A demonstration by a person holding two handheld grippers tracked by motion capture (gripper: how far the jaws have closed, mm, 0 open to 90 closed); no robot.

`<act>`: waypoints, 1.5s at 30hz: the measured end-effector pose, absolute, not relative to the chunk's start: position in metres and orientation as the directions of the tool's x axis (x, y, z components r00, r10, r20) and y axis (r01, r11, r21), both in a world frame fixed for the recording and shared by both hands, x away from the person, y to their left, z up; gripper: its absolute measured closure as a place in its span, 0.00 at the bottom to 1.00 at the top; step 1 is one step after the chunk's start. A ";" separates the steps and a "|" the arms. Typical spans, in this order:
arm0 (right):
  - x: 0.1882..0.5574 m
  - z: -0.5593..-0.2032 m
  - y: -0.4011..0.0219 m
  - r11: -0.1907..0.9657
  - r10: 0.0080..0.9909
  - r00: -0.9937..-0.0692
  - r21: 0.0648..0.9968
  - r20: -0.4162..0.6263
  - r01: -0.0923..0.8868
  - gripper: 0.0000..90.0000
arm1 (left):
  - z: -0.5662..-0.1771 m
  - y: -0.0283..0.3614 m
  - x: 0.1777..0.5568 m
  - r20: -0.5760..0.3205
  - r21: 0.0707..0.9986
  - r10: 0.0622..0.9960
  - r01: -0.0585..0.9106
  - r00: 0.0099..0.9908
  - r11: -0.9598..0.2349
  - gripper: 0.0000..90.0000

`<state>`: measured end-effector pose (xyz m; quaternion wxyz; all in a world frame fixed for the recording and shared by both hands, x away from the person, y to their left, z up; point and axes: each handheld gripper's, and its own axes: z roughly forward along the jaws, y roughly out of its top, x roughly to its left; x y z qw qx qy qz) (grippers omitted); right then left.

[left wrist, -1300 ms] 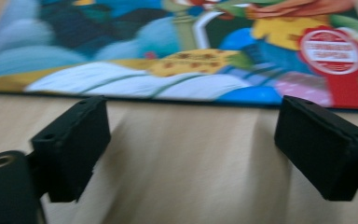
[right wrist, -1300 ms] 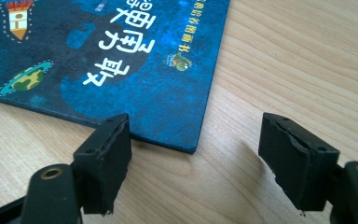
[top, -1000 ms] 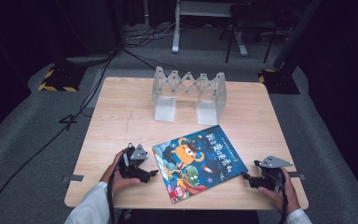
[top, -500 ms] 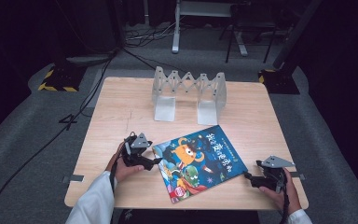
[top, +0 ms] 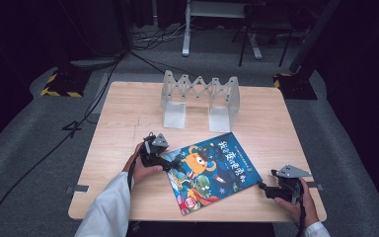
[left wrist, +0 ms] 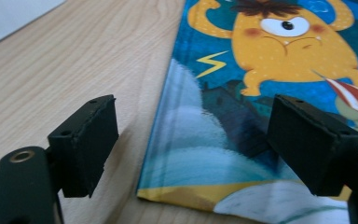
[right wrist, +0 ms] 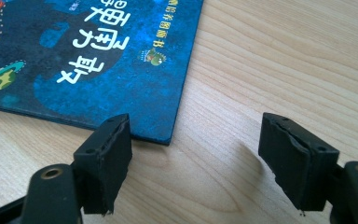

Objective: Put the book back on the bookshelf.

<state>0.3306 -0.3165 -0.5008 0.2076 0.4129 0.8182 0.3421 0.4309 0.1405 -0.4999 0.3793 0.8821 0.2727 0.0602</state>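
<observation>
Book: a children's picture book (top: pixel 211 170) lies flat and closed on the wooden counter (top: pixel 128 118), near the near edge and turned askew, its dark blue cover up (an orange one-eyed monster and white lettering on it).
Left claw: the left claw (top: pixel 173 165) is at the book's left edge, held by the person's left hand (top: pixel 143 165) in a white sleeve; its jaws stand apart and press on nothing.
Left gripper view: one jaw hangs over bare wood and the other over the cover, so the book's spine edge (left wrist: pixel 161 135) runs between them; whether either pad touches the book I cannot tell.
Right claw: the right claw (top: pixel 264 187) is low over the counter just beside the book's near right corner, held by the right hand (top: pixel 301 200); its jaws are also apart, with nothing between them but wood.
Right gripper view: the book's corner (right wrist: pixel 165 137) lies just beside the left-hand jaw, apart from the other.
Rack: a pale folding rack (top: pixel 201 98) stands upright on the far side of the counter, well apart from the book.
</observation>
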 end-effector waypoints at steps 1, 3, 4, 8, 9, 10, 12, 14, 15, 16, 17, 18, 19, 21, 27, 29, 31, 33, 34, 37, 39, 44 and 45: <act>0.331 -0.501 -0.316 0.425 0.817 -0.574 0.731 -0.056 0.534 0.29 | -0.499 0.140 0.430 -0.113 0.700 0.500 0.426 0.859 -0.573 0.24; 0.332 -0.501 -0.316 0.428 0.814 -0.579 0.730 -0.054 0.533 0.29 | -0.498 0.137 0.426 -0.090 0.696 0.502 0.415 0.860 -0.585 0.25; 0.332 -0.501 -0.317 0.428 0.812 -0.582 0.729 -0.051 0.534 0.30 | -0.498 0.138 0.425 -0.094 0.693 0.504 0.420 0.859 -0.586 0.25; 0.335 -0.500 -0.317 0.430 0.804 -0.593 0.728 -0.040 0.534 0.33 | -0.499 0.143 0.421 -0.131 0.685 0.480 0.429 0.868 -0.588 0.25; 0.335 -0.500 -0.317 0.430 0.804 -0.593 0.728 -0.040 0.534 0.33 | -0.498 0.145 0.418 -0.133 0.680 0.476 0.429 0.870 -0.595 0.25; 0.335 -0.500 -0.317 0.427 0.802 -0.596 0.730 -0.033 0.534 0.36 | -0.498 0.146 0.414 -0.129 0.680 0.473 0.424 0.872 -0.597 0.25; 0.336 -0.500 -0.312 0.439 0.791 -0.610 0.730 -0.038 0.524 0.37 | -0.498 0.149 0.407 -0.126 0.679 0.468 0.420 0.875 -0.602 0.25; 0.337 -0.500 -0.309 0.448 0.786 -0.617 0.727 -0.042 0.521 0.37 | -0.499 0.155 0.394 -0.123 0.682 0.466 0.416 0.876 -0.602 0.25; 0.339 -0.499 -0.304 0.459 0.781 -0.622 0.724 -0.054 0.514 0.37 | -0.499 0.157 0.390 -0.127 0.685 0.469 0.419 0.874 -0.596 0.25; 0.340 -0.498 -0.302 0.466 0.779 -0.624 0.722 -0.061 0.511 0.37 | -0.499 0.160 0.385 -0.124 0.684 0.471 0.419 0.874 -0.597 0.25; 0.342 -0.498 -0.300 0.473 0.779 -0.623 0.720 -0.071 0.509 0.37 | -0.499 0.163 0.380 -0.124 0.685 0.475 0.422 0.871 -0.594 0.25; 0.344 -0.498 -0.298 0.470 0.782 -0.620 0.719 -0.070 0.512 0.37 | -0.500 0.166 0.375 -0.123 0.688 0.480 0.423 0.869 -0.590 0.25; 0.347 -0.498 -0.297 0.468 0.783 -0.618 0.718 -0.067 0.515 0.35 | -0.500 0.169 0.370 -0.124 0.689 0.481 0.425 0.868 -0.588 0.25; 0.351 -0.498 -0.296 0.462 0.786 -0.615 0.718 -0.060 0.520 0.34 | -0.500 0.173 0.364 -0.123 0.688 0.478 0.421 0.870 -0.591 0.25; 0.366 -0.499 -0.289 0.445 0.801 -0.597 0.718 -0.051 0.535 0.29 | -0.498 0.180 0.346 -0.091 0.661 0.449 0.391 0.889 -0.640 0.23; 0.372 -0.499 -0.283 0.447 0.810 -0.582 0.719 -0.072 0.532 0.32 | -0.498 0.177 0.337 -0.017 0.638 0.428 0.340 0.903 -0.691 0.21; 0.378 -0.498 -0.277 0.452 0.813 -0.575 0.719 -0.088 0.528 0.34 | -0.498 0.175 0.333 -0.023 0.640 0.435 0.348 0.900 -0.685 0.19; 0.385 -0.497 -0.271 0.451 0.820 -0.563 0.717 -0.099 0.531 0.37 | -0.499 0.175 0.330 -0.033 0.646 0.436 0.352 0.899 -0.677 0.18; 0.388 -0.497 -0.268 0.450 0.824 -0.558 0.716 -0.102 0.533 0.39 | -0.499 0.175 0.329 -0.045 0.650 0.438 0.359 0.898 -0.670 0.17; 0.395 -0.496 -0.258 0.455 0.833 -0.538 0.715 -0.130 0.531 0.42 | -0.498 0.175 0.327 -0.080 0.648 0.426 0.372 0.901 -0.664 0.17; 0.400 -0.495 -0.252 0.460 0.837 -0.527 0.710 -0.146 0.533 0.43 | -0.498 0.176 0.327 -0.101 0.657 0.428 0.383 0.898 -0.649 0.18; 0.396 -0.495 -0.252 0.463 0.824 -0.554 0.704 -0.119 0.538 0.39 | -0.500 0.173 0.321 -0.091 0.666 0.438 0.382 0.894 -0.641 0.18; 0.392 -0.495 -0.252 0.471 0.811 -0.575 0.703 -0.109 0.533 0.39 | -0.500 0.172 0.320 -0.090 0.664 0.431 0.376 0.898 -0.646 0.18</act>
